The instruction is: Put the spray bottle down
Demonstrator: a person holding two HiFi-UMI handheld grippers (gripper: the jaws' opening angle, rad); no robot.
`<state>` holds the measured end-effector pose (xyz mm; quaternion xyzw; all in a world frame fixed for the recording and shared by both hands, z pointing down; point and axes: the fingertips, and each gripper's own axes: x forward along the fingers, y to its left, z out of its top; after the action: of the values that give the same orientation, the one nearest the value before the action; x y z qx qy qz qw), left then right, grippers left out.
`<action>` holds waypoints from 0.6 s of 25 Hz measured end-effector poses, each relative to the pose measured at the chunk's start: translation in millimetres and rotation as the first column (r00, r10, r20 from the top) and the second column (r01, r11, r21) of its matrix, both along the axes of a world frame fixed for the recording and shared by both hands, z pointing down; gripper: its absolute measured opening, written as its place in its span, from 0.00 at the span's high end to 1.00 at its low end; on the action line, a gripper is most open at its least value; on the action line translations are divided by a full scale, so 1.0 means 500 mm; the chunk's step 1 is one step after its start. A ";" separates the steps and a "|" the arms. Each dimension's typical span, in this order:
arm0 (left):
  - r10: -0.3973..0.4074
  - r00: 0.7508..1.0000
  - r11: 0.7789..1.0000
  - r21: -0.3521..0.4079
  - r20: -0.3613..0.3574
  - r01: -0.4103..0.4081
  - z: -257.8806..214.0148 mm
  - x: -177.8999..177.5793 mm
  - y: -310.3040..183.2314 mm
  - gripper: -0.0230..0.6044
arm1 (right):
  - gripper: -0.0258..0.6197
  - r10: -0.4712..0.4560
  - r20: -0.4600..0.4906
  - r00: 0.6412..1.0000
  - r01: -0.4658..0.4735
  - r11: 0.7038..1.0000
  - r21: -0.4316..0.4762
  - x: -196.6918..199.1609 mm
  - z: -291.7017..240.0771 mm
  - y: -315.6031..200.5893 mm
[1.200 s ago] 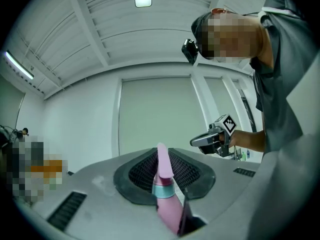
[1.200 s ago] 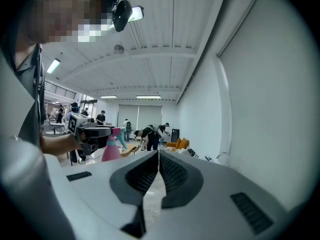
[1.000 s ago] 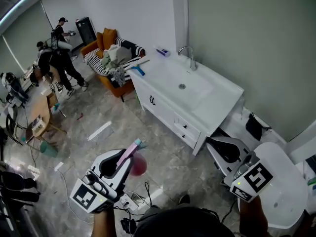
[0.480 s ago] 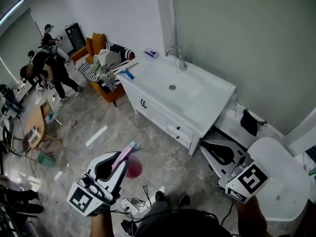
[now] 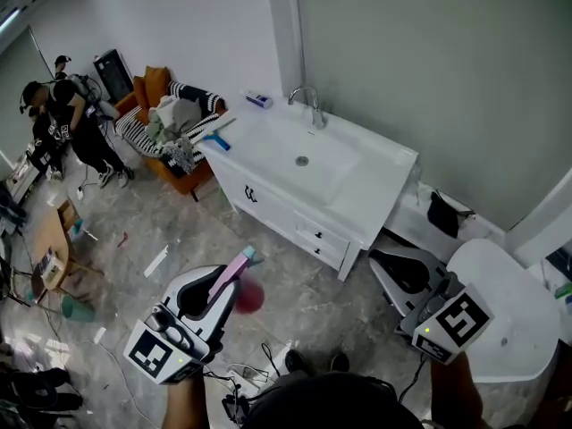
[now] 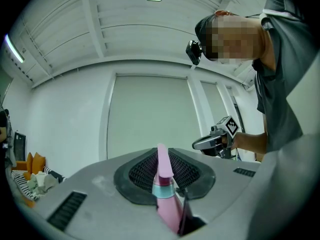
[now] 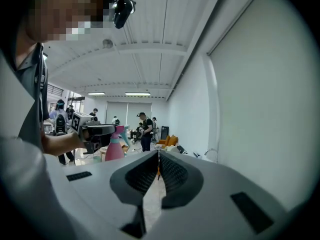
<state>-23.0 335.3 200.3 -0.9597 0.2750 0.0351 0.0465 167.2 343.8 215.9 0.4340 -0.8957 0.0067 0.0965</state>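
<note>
**Spray bottle aloft in left gripper**

Left hand-held gripper [image 5: 222, 286] is clamped on the pink spray bottle [image 5: 249, 298]. The bottle's neck sits between the jaws and its nozzle sticks out past them, over the floor [image 5: 179, 213]. Right hand-held gripper [image 5: 398, 271] has its jaws pressed together with nothing between. White counter [image 5: 375, 181] lies well ahead of both.

The left gripper [image 5: 223, 286], clamped on the spray bottle [image 5: 248, 298], edged slightly nearer to the front corner of the white sink cabinet [image 5: 290, 217].
</note>
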 end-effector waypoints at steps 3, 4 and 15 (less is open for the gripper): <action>0.018 1.000 1.000 0.011 -0.007 -0.018 0.000 -0.024 -0.017 0.86 | 0.94 0.011 -0.007 1.000 -0.011 1.000 0.004 -0.030 0.004 -0.013; 0.022 1.000 1.000 0.013 -0.008 -0.022 0.000 -0.033 -0.022 0.86 | 0.94 0.015 -0.008 1.000 -0.015 1.000 0.006 -0.040 0.004 -0.018; 0.034 0.999 0.999 0.001 -0.032 -0.034 0.014 -0.095 -0.077 0.86 | 0.94 -0.001 -0.019 1.000 0.001 1.000 -0.004 -0.119 0.014 -0.065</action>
<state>-70.4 297.0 207.4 -0.9635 0.2595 0.0511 0.0419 107.5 311.2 222.7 0.4335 -0.8949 0.0045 0.1058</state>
